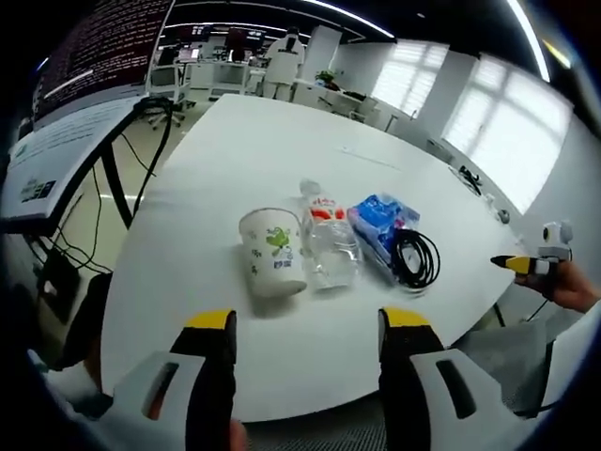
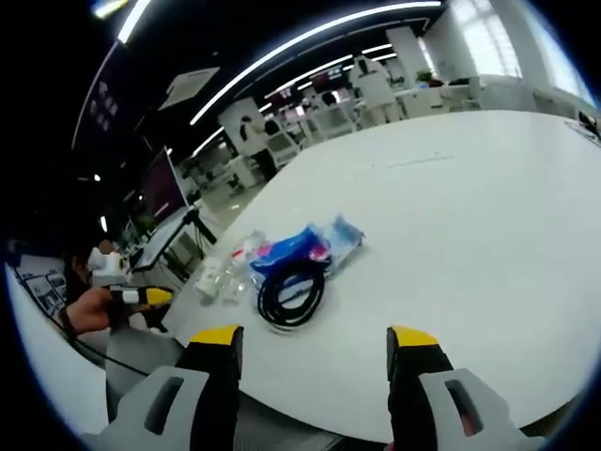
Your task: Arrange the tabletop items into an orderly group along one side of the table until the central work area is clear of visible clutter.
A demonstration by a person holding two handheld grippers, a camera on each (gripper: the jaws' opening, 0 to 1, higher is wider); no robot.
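White table (image 1: pixel 282 150), both tongs hovering apart

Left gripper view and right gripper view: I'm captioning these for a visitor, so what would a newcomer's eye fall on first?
A tight row of items near the edge of the white table: a paper cup with a green print, a clear plastic bottle lying beside it, a blue packet and a coiled black cable. The left gripper hangs in front of the row, its yellow-tipped jaws apart; the right gripper does likewise, nearest the cable.
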